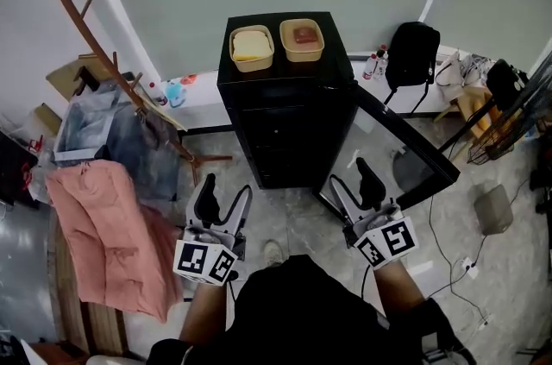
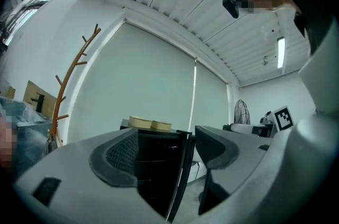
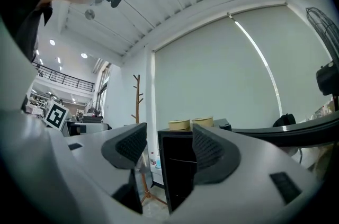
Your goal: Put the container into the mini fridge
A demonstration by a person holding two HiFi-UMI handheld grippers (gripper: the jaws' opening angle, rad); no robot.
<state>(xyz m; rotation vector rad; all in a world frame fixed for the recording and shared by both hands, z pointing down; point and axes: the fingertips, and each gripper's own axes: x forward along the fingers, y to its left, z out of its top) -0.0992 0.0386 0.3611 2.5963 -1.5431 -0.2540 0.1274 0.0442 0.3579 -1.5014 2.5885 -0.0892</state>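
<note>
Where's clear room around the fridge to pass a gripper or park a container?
Free: the front strip of the fridge top before the two containers, and the floor between the fridge and the left gripper and right gripper. Crowded: left, coat rack and clothes; right, open door and cables.

At 12 o'clock your mini fridge [image 1: 289,109] is glossy black. On it, the left container [image 1: 252,48] is tan with pale yellow inside, and the right container [image 1: 302,40] is tan with red-brown inside. Your left hand-held gripper [image 1: 226,192] and right hand-held gripper [image 1: 348,176] are grey with black pads and carry black-and-white square markers. At 8 o'clock the cloth [image 1: 112,238] is salmon pink.
</note>
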